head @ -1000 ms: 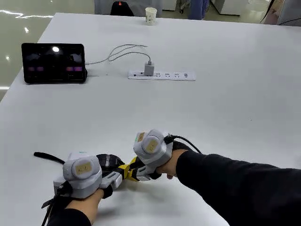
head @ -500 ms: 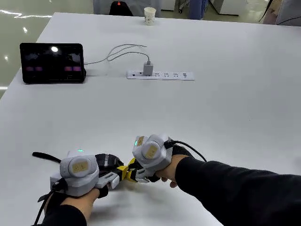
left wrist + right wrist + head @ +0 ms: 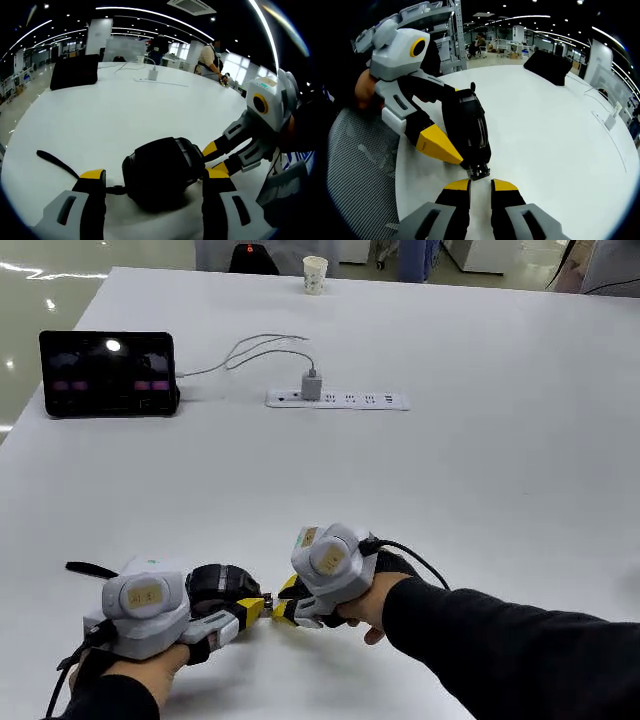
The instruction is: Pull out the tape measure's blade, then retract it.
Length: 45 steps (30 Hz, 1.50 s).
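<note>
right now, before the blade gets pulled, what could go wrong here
1. The right claw sits just short of the blade's hook, jaws narrowly apart; closing there could miss it or slip off.
2. A sliver of table seems to show between the tape measure and one pad of the left claw; it may slide when pulled.
</note>
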{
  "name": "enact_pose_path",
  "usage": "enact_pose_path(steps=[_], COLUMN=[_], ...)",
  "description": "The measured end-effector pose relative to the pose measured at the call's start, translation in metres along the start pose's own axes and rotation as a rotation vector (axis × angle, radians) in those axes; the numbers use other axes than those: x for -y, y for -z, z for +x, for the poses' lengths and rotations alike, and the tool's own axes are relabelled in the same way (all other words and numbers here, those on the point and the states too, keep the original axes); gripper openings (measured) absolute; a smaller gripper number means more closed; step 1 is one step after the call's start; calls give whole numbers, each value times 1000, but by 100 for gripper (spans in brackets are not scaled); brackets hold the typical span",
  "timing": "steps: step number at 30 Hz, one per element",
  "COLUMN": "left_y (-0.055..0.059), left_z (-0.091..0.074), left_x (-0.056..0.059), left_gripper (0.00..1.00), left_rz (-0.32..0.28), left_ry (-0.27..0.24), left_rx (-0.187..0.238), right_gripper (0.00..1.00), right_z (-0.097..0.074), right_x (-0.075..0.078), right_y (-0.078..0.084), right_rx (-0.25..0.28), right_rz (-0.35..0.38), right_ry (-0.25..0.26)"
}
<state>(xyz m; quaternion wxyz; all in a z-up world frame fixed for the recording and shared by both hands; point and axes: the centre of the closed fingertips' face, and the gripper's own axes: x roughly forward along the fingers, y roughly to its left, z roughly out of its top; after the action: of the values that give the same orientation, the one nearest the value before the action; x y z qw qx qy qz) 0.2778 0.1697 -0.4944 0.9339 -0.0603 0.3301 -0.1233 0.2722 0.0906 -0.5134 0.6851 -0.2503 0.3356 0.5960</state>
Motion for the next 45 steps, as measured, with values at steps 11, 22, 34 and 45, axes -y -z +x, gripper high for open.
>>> enact_pose_path(steps=[11, 22, 34, 45], left_y=[4, -3, -16, 1], left_z=[-10, -30, -63, -82], left_x=[2, -12, -24, -38], left_gripper=[87, 96, 99, 99], left_rz=[12, 148, 188, 338], left_ry=[66, 129, 212, 202], left_rx=[-22, -38, -54, -132], right_gripper=[18, 27, 36, 50], right_z=[-40, -95, -124, -144], right_x=[12, 24, 23, 30], right_y=[11, 41, 76, 100], right_rx=[57, 98, 53, 56], right_rz=[50, 132, 131, 182], right_ry=[82, 160, 184, 206])
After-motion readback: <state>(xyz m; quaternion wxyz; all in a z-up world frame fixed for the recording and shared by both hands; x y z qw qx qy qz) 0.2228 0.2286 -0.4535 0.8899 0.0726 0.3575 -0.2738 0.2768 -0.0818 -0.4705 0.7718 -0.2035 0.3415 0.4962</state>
